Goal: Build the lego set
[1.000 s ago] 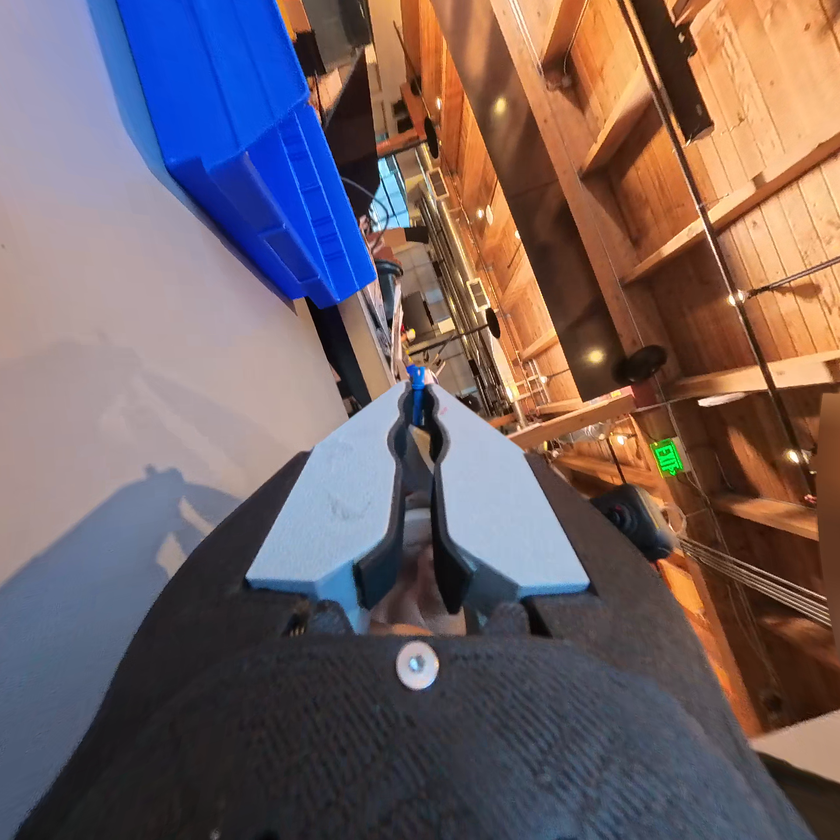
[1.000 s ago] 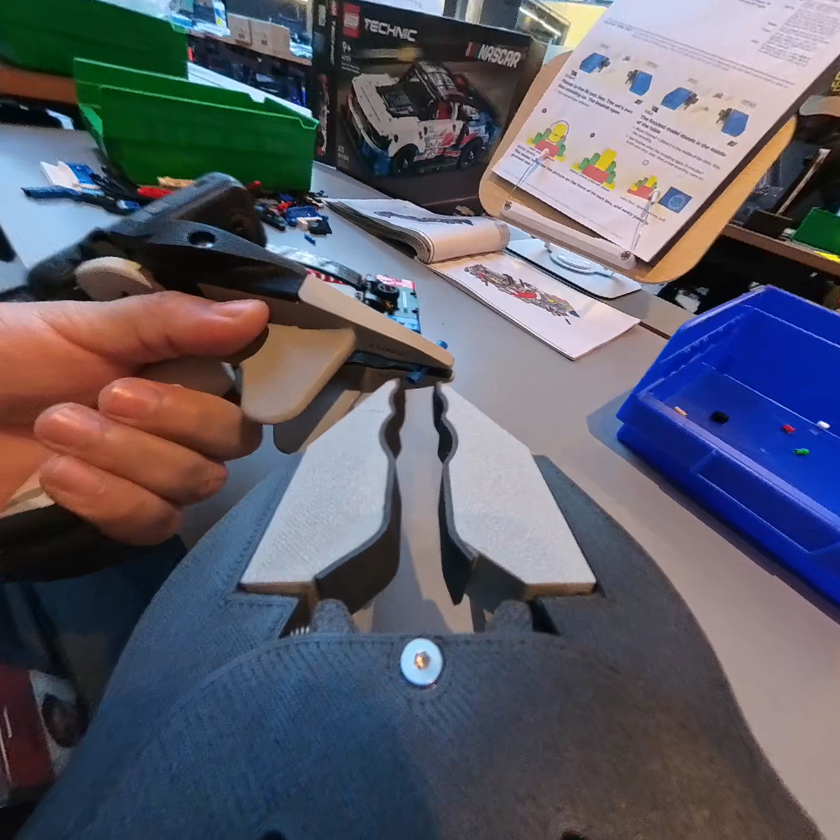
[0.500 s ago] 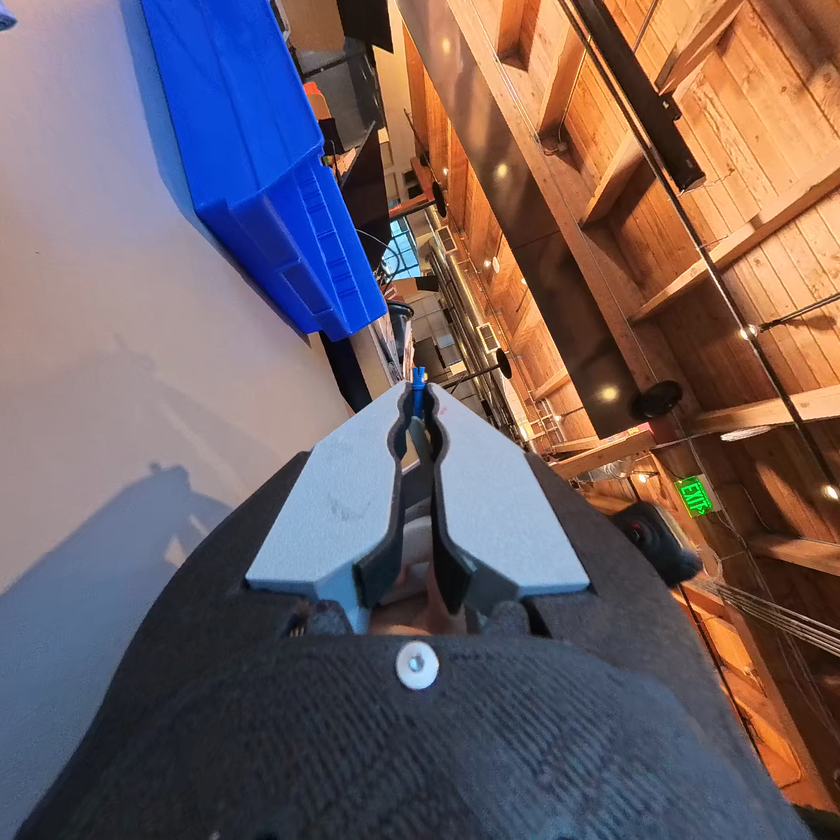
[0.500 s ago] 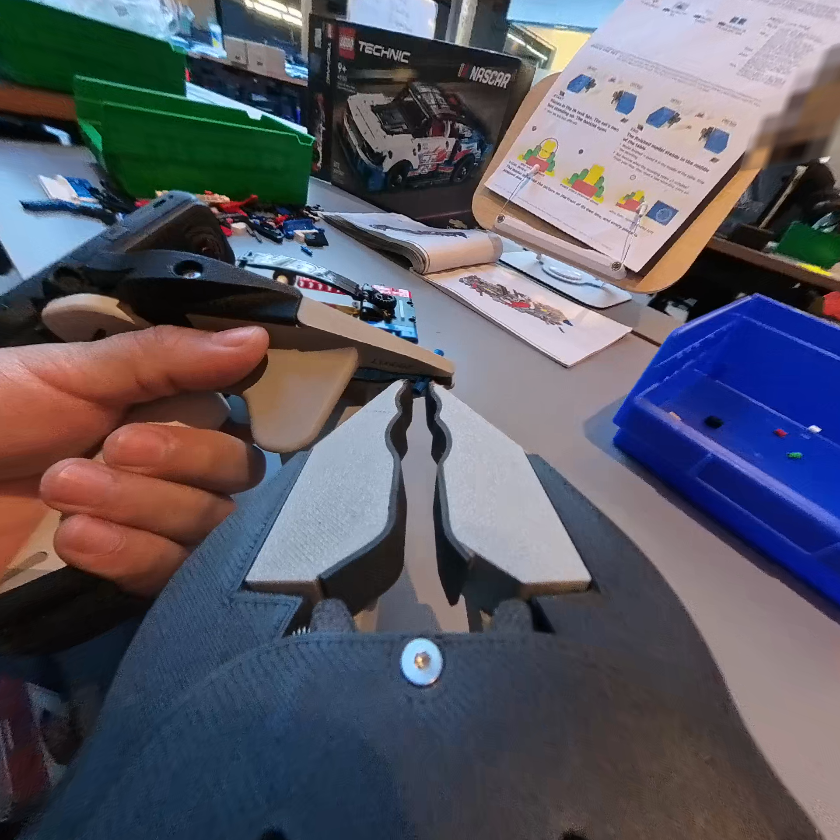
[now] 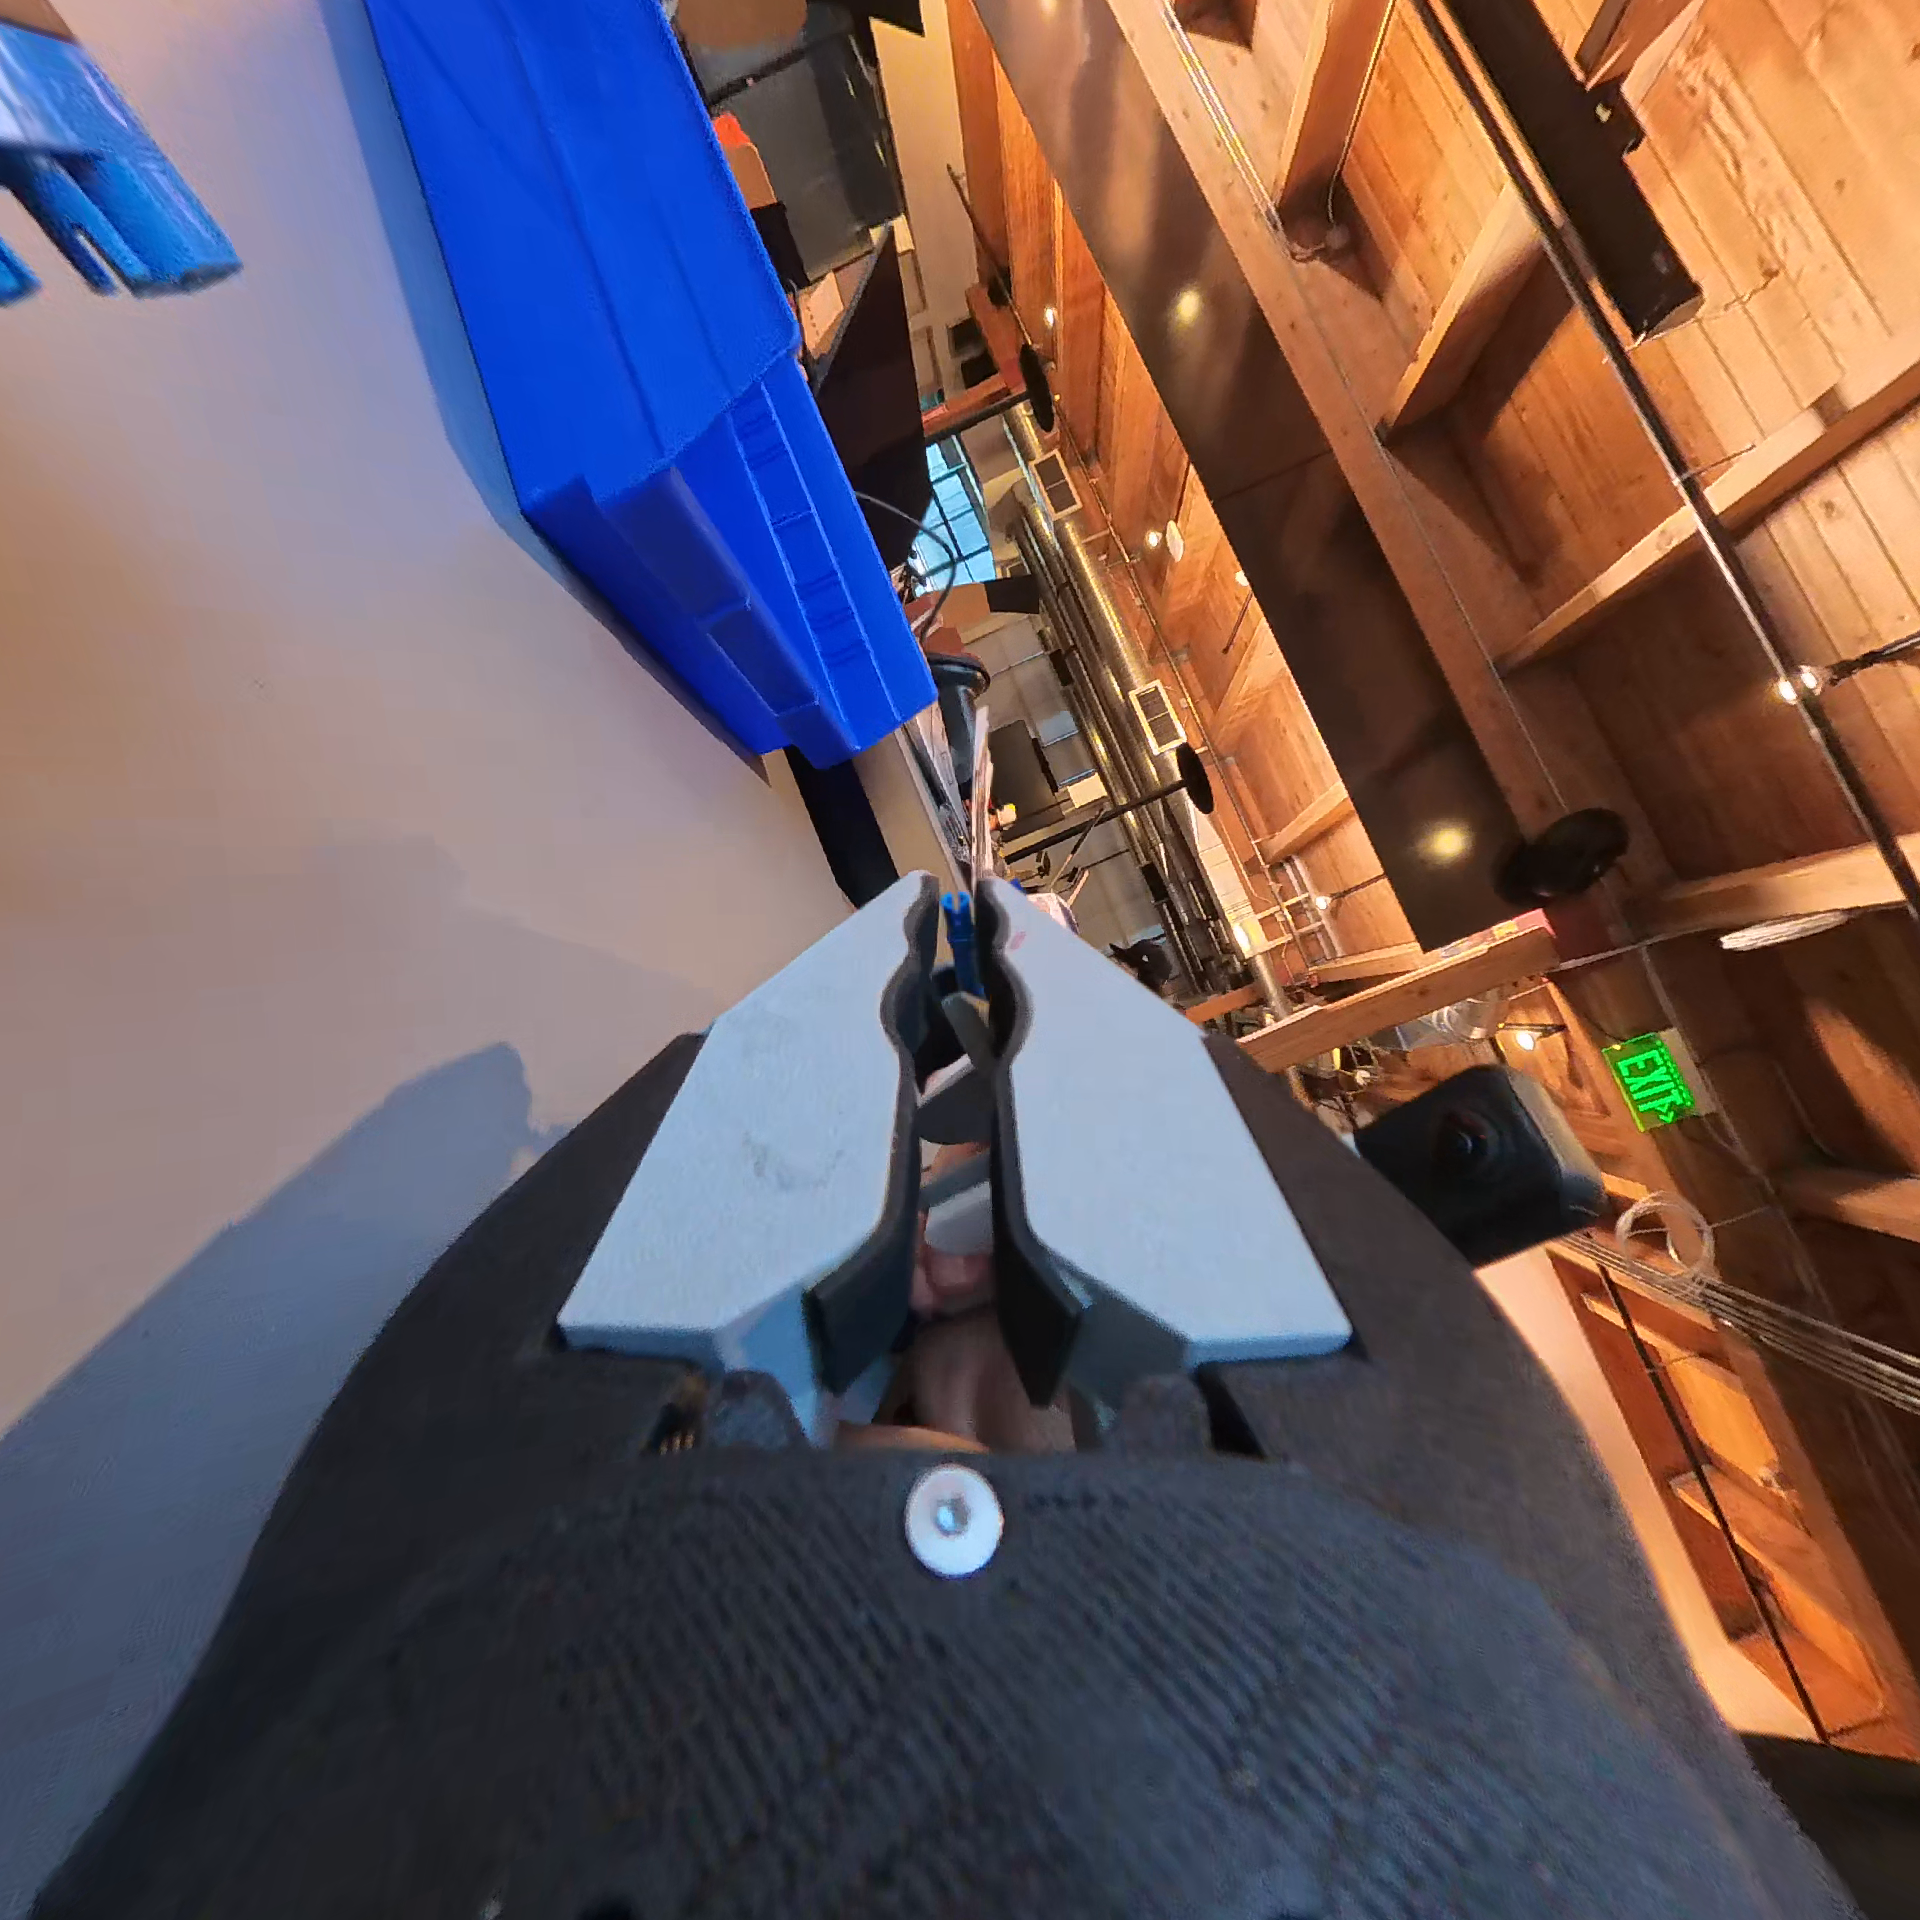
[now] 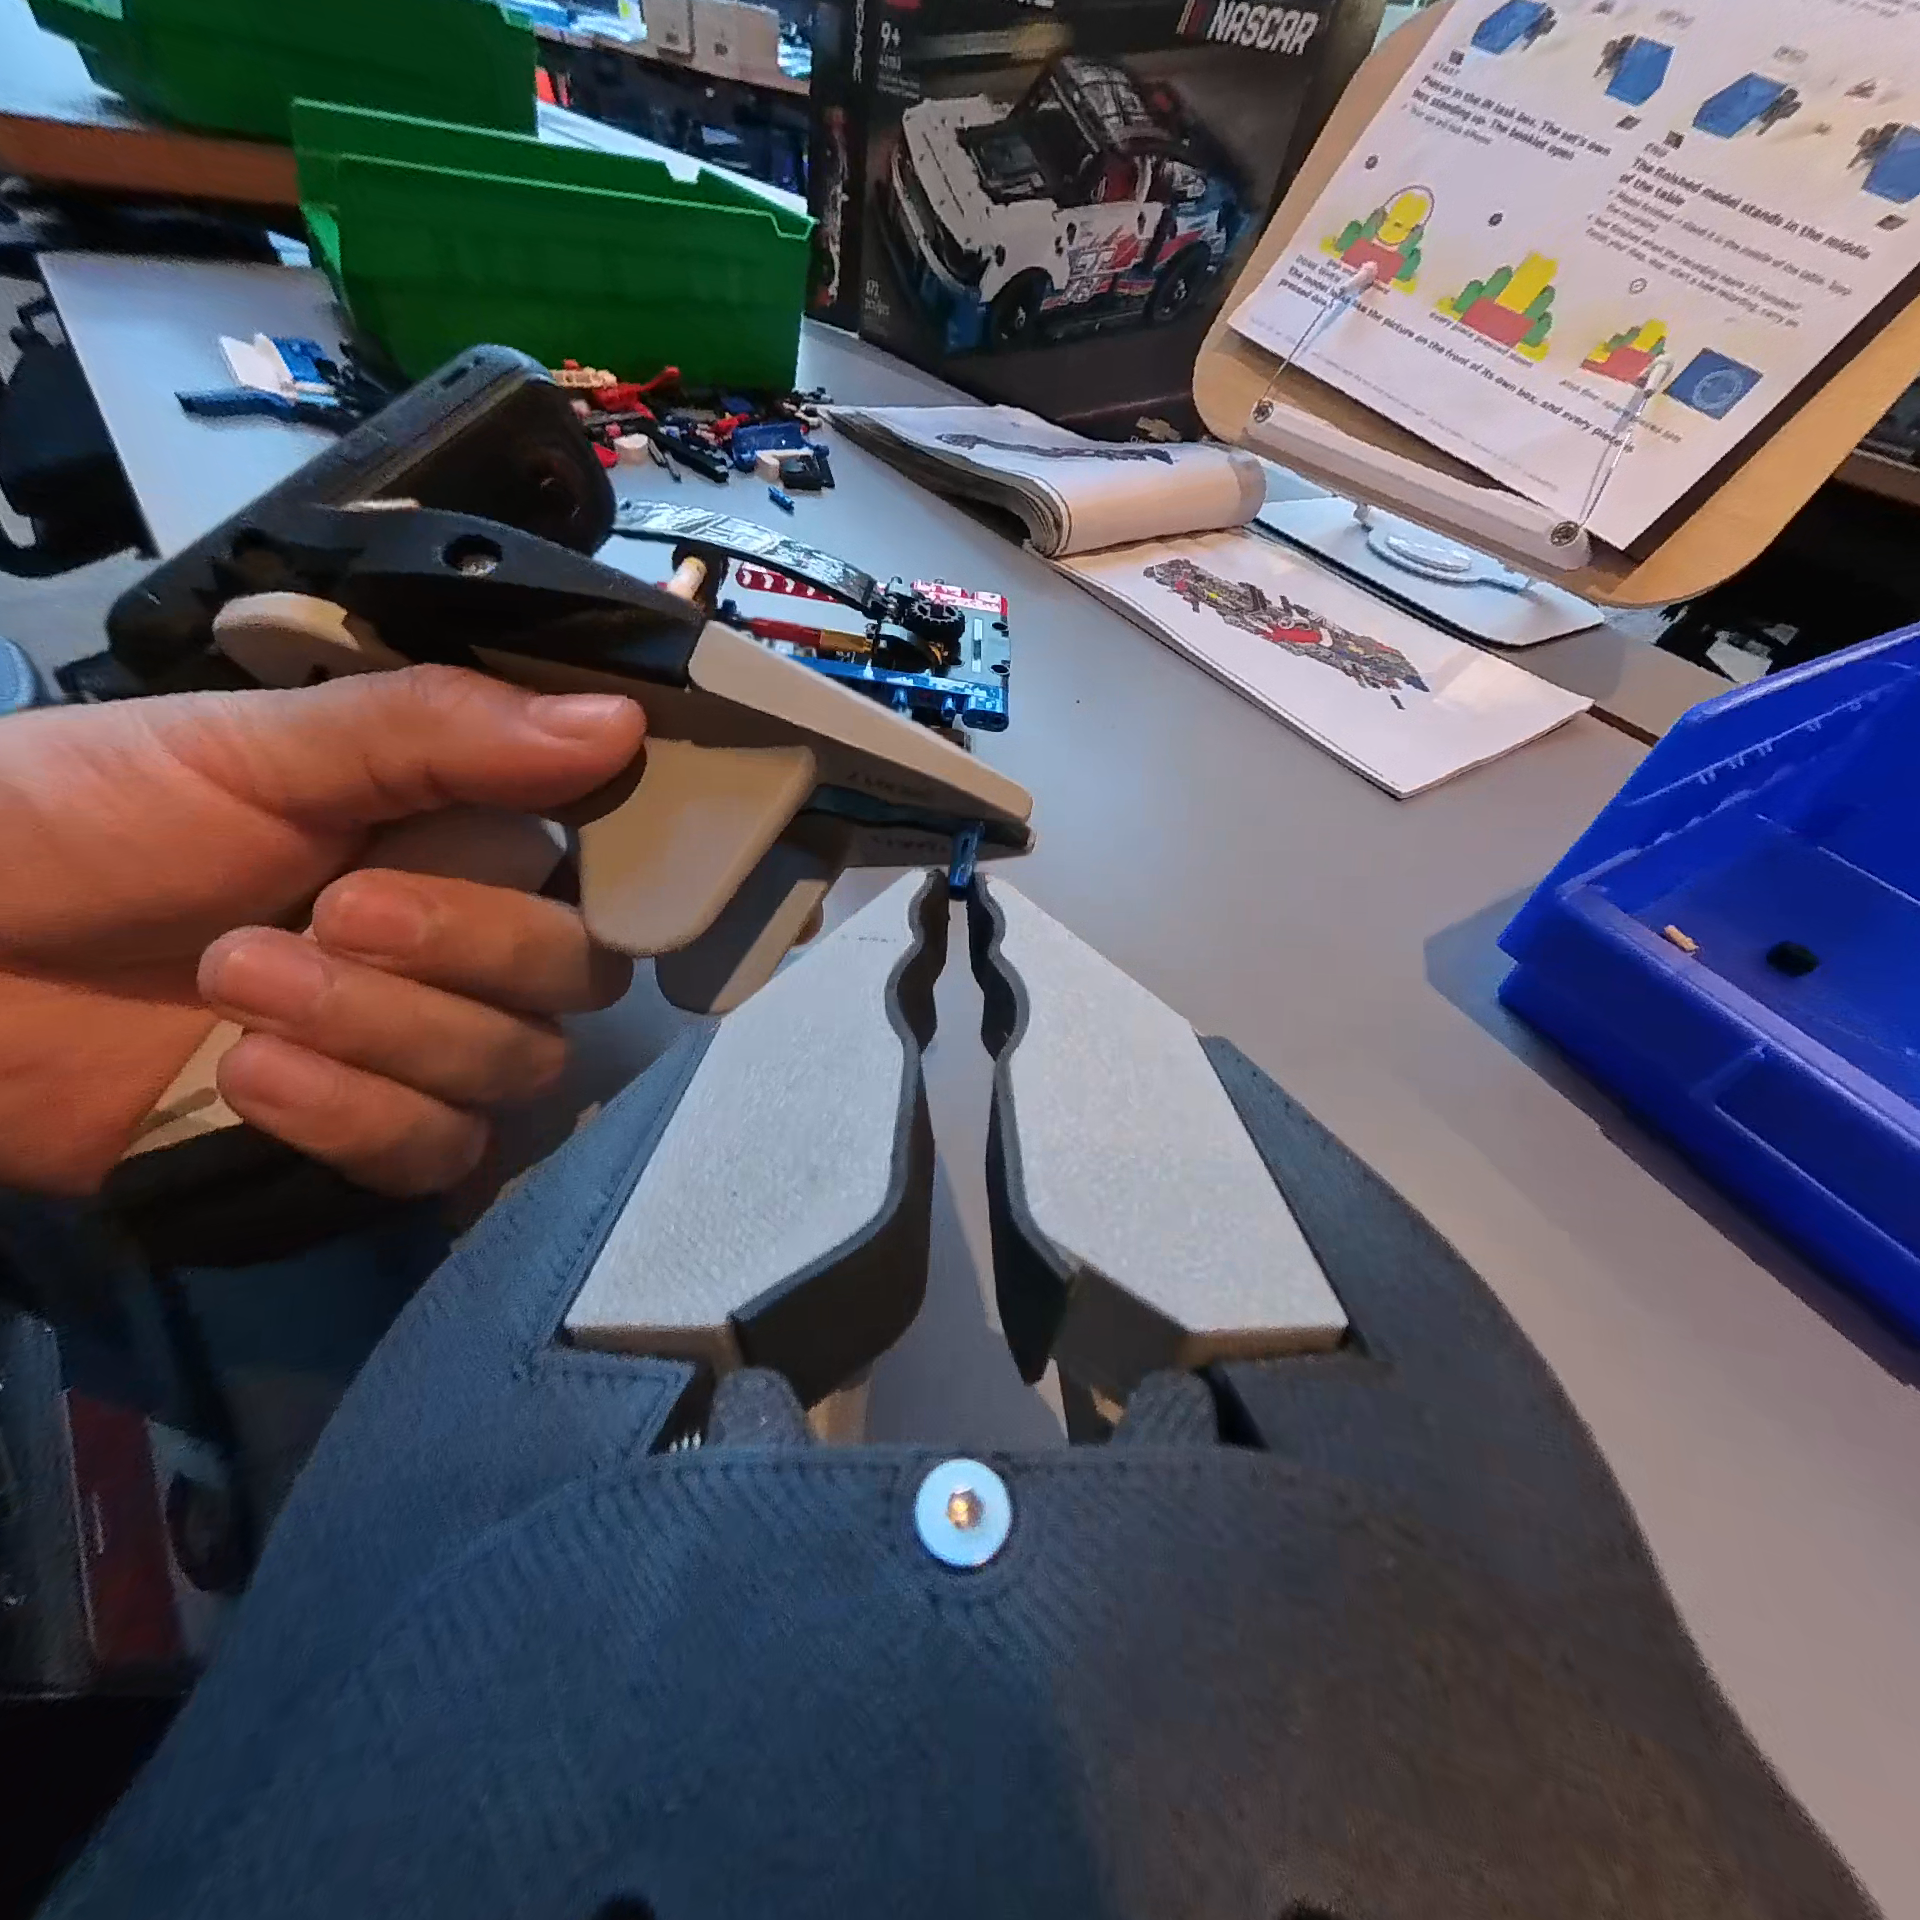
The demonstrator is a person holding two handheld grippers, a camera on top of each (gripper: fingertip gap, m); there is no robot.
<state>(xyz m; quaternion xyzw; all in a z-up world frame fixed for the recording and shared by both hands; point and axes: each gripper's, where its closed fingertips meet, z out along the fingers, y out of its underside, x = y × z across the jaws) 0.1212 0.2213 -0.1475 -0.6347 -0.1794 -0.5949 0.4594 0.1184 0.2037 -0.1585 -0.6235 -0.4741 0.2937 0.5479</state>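
Between your two grippers, the blue pin now sits: left gripper clamps it, right gripper has narrowed onto its lower end for handover.

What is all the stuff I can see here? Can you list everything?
blue pin: one, blue, pinched at the left gripper's tips, its lower end between the right gripper's tips
part-built model: one, blue, black and red, on the table behind the left gripper
loose pieces: a pile, mixed colours, in front of the green bins
green bins: two, green, far left
set box: one, dark, at the back
booklets: two, white, middle of the table
sheet on stand: one, white, back right
blue bin: one, blue, right
table: one, grey
hand: one, holding the left gripper
left gripper: shut on the pin
right gripper: nearly closed around the pin
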